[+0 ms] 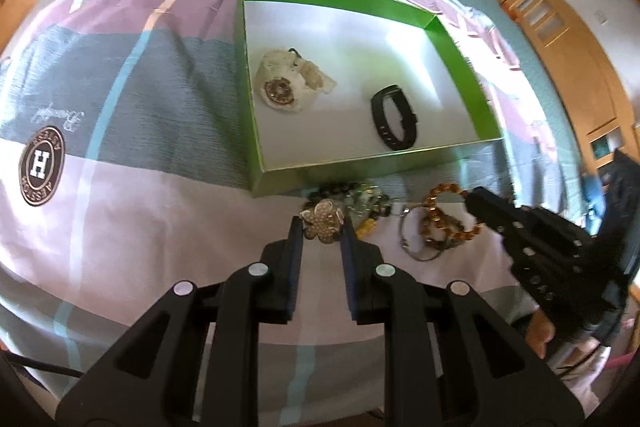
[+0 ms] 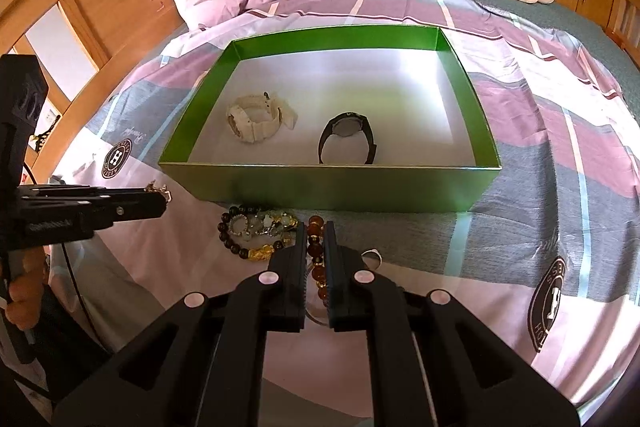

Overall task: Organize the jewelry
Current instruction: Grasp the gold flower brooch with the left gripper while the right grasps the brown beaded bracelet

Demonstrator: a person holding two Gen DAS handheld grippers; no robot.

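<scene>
Jewelry lies in a small heap on the bed just in front of the green box, and I work it with a tool in each hand. My left tool is clamped on a flower brooch, its two fingers pressing the petals from either side; from the right wrist view the brooch shows as a glint at that tool's tip, lifted clear of the sheet. My right tool is closed on an amber bead bracelet, the beads running up between the narrow fingers. Beside it, a dark bead bracelet and some pale green pieces rest on the bedspread, touching one another. Inside the box, a cream watch sits at the left and a black watch nearer the middle, apart from each other.
</scene>
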